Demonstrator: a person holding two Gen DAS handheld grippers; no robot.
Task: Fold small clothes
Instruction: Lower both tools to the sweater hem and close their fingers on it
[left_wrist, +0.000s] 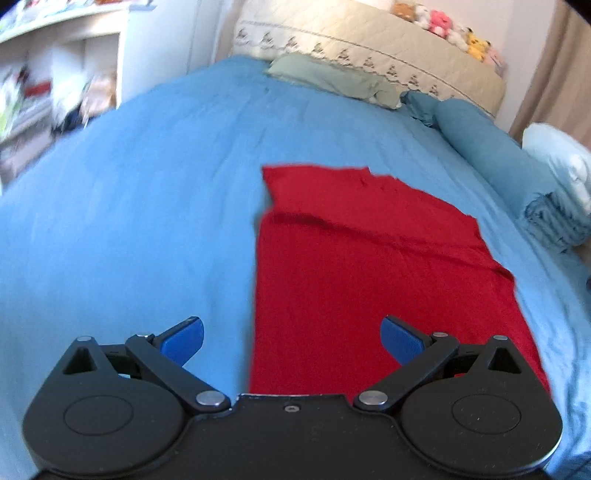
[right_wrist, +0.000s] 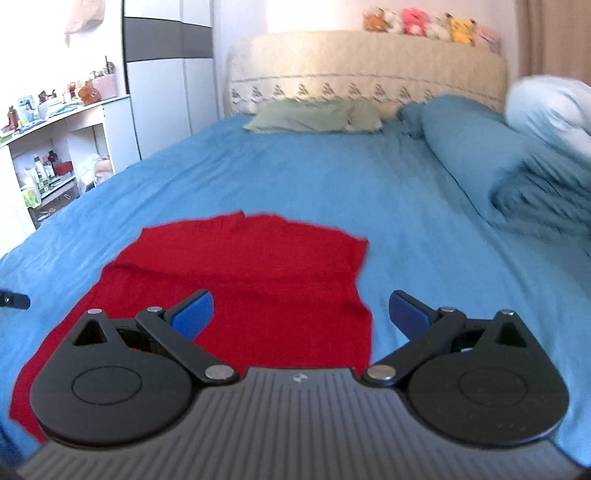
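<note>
The left gripper (left_wrist: 291, 339) and right gripper (right_wrist: 301, 314) gape wide, holding nothing, above the red garment (left_wrist: 369, 266) at centre frame on the blue bedsheet (left_wrist: 129, 203).

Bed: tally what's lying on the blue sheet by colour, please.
Red: 1, the red garment, spread flat
Green: 1, the green pillow
Blue: 1, the rolled blue quilt
White: 1, the white duvet, on the quilt
Total: 4

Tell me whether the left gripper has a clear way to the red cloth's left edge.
Probably yes. The left gripper is open above the red cloth, whose left edge runs between its fingers on the blue sheet, with nothing in between.
</note>
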